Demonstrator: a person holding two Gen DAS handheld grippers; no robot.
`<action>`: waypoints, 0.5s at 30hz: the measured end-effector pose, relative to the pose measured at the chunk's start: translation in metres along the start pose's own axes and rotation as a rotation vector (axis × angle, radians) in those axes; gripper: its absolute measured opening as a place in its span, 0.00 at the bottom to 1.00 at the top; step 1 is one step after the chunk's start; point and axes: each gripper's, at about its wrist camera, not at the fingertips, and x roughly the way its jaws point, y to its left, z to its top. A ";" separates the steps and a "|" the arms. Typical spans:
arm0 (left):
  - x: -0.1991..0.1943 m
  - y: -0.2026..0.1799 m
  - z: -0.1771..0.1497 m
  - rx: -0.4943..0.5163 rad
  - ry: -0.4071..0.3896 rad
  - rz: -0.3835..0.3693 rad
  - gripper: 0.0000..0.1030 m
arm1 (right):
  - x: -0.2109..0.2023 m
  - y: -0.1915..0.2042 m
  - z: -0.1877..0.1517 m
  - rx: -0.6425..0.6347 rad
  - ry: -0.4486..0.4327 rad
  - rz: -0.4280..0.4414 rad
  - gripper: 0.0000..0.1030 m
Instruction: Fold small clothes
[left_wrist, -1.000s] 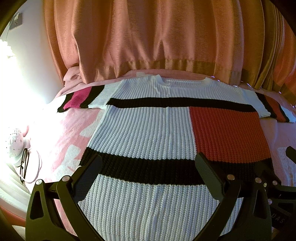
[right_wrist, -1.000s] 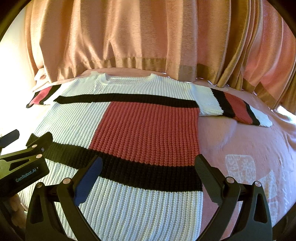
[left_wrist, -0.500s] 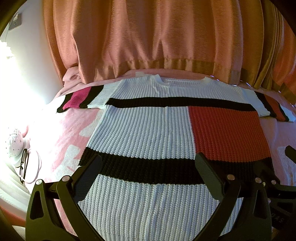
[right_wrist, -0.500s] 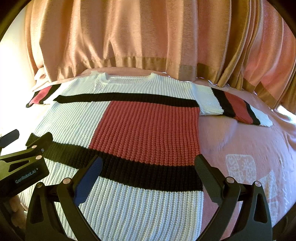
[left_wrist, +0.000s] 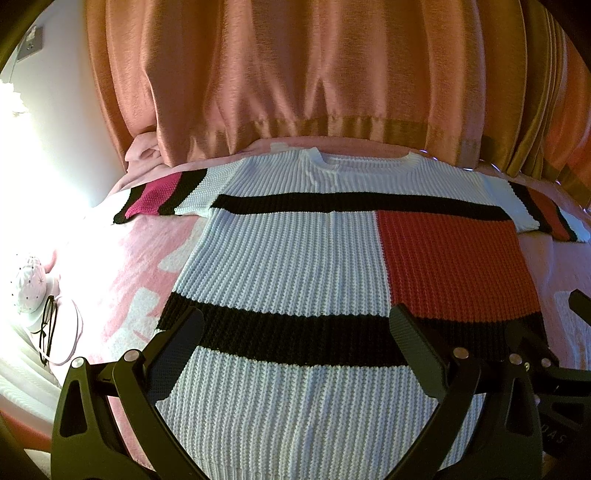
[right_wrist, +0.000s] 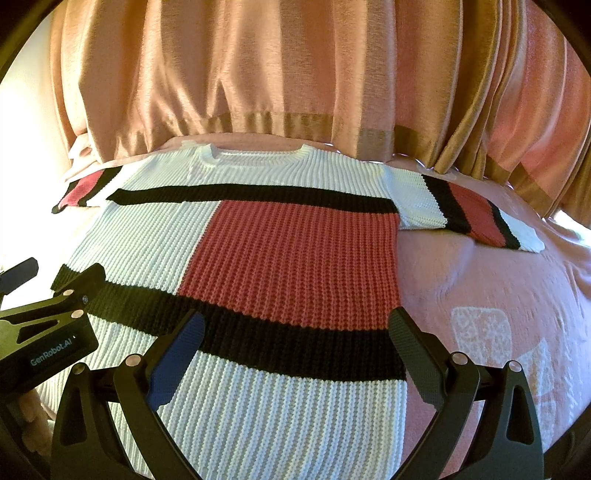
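- While the sweater lies flat in the middle of the frame on the pink blanket, both sleeves are spread out.
- Left gripper is wide open, holding nothing.
- Right gripper is wide open too.

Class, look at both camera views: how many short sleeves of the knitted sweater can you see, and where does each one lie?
2. One sleeve stretches out left of the sweater near the bright wall; the other sleeve stretches out right, below the curtain. Both lie flat, unfolded, on the pink bedcover.
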 end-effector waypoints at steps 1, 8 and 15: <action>0.000 0.000 0.000 0.000 0.000 0.000 0.95 | 0.000 0.000 0.000 -0.001 0.000 0.000 0.95; 0.000 -0.001 0.000 0.000 0.000 0.001 0.95 | 0.001 0.002 -0.001 0.000 -0.002 0.002 0.95; 0.000 -0.001 0.000 0.001 0.000 0.000 0.95 | 0.001 0.003 -0.002 -0.001 -0.002 0.003 0.95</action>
